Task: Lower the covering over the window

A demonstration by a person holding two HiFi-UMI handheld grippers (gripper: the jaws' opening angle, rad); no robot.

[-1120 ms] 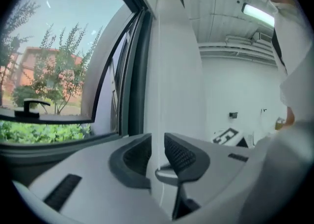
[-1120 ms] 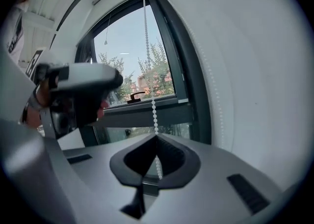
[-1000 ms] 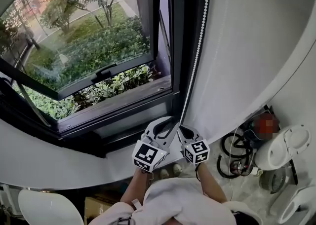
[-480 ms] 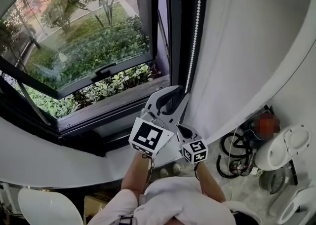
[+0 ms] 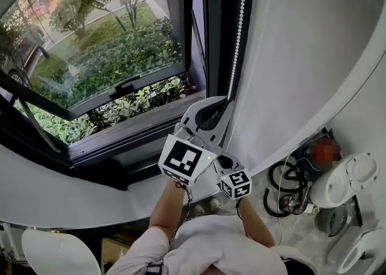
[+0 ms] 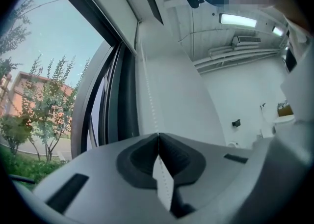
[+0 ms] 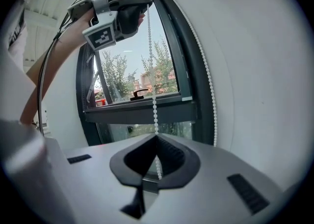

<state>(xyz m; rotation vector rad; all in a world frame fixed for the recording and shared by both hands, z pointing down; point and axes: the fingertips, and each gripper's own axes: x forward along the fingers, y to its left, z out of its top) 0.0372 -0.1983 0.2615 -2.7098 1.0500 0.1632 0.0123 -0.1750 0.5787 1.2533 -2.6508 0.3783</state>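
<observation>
Now the left tool [image 6: 158, 134], jaws just closed, and right tool [image 7: 157, 138] pinch the bead chain [image 5: 240, 32] beside the open window [image 5: 120, 56].

Left gripper [image 6: 158, 135] — just closed, gripping bead chain [image 6: 152, 106]

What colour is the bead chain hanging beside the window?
White. The bead chain shows best in the right gripper view, against the dark window frame.

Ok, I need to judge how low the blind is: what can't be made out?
- Blind's hem: the head view's upper edge cuts off the window top; the left gripper covers part in the right gripper view.
- Bottom loop of the bead chain: behind the left gripper and right gripper, head view.
- Floor clutter: partly under a mosaic patch, head view.
</observation>
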